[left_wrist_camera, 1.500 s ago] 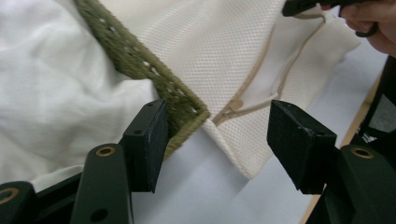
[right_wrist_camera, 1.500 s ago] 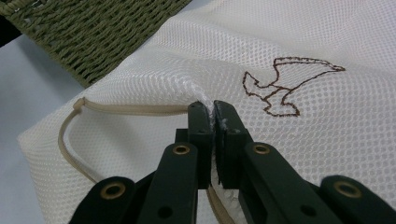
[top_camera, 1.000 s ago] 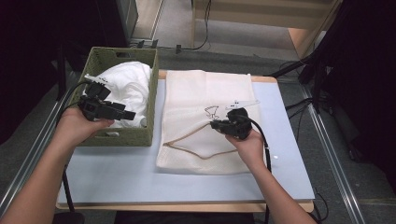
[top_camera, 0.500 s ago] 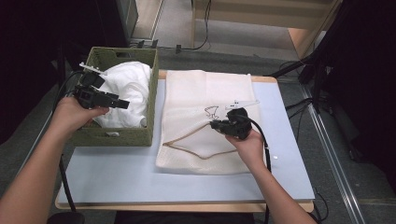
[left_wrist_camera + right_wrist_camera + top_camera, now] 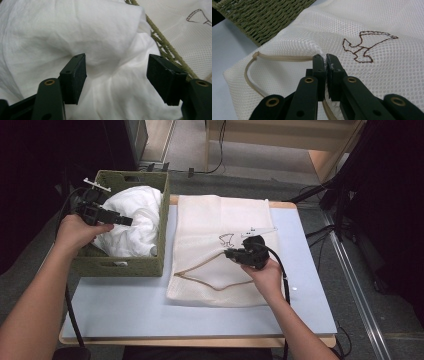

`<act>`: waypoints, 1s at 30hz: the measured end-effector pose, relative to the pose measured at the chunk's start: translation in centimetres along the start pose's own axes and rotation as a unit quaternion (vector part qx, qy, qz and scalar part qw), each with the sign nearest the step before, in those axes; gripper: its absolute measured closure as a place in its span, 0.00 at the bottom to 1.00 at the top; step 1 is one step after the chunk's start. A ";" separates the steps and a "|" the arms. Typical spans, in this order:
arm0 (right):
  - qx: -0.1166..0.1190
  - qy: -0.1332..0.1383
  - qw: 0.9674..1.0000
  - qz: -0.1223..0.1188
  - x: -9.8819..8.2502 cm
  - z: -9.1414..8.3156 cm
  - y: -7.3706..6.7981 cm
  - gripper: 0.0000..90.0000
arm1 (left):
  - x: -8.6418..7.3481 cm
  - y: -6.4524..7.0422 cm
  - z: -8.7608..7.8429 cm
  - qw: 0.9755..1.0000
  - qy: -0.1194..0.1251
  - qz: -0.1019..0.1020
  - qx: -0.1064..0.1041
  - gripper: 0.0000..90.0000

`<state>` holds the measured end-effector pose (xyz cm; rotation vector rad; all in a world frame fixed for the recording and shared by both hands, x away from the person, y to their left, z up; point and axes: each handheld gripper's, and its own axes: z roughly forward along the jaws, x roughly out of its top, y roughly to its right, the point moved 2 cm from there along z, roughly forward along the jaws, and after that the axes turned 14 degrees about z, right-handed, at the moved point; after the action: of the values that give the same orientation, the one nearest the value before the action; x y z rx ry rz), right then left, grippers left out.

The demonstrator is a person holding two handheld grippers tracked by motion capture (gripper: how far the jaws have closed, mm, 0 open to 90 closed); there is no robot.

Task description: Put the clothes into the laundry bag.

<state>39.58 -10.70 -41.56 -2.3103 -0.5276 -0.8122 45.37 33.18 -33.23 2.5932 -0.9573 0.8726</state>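
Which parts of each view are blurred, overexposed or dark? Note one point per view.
High view: surroundings fall into darkness; the pale blue table is evenly lit. Left gripper view: the crumpled white cloth is nearly overexposed, and the near black jaws are soft. Right gripper view: the cream mesh drawstring bag is sharp mid-frame; the green woven basket blurs.

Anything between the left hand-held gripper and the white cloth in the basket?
Nothing visible. The left hand-held gripper hangs with jaws apart, just opened wider, directly over the white cloth inside the woven basket; no pad presses on it.
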 end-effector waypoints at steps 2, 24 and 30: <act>0.001 0.000 1.000 0.000 0.0 0.0 0.0 0.97 | 0.0 -0.2 0.2 1.000 0.001 0.004 0.004 0.32; 0.001 -0.002 1.000 0.002 0.0 0.1 0.0 0.97 | 1.1 -1.2 7.1 0.999 -0.027 -0.041 0.001 0.00; 0.001 -0.003 1.000 0.001 0.0 0.2 0.0 0.97 | 1.1 -1.1 8.5 0.999 -0.037 -0.037 0.013 0.00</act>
<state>39.61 -10.54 -41.70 -2.3126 -0.5283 -0.8028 50.55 29.98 -39.32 2.6805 -0.8672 0.7801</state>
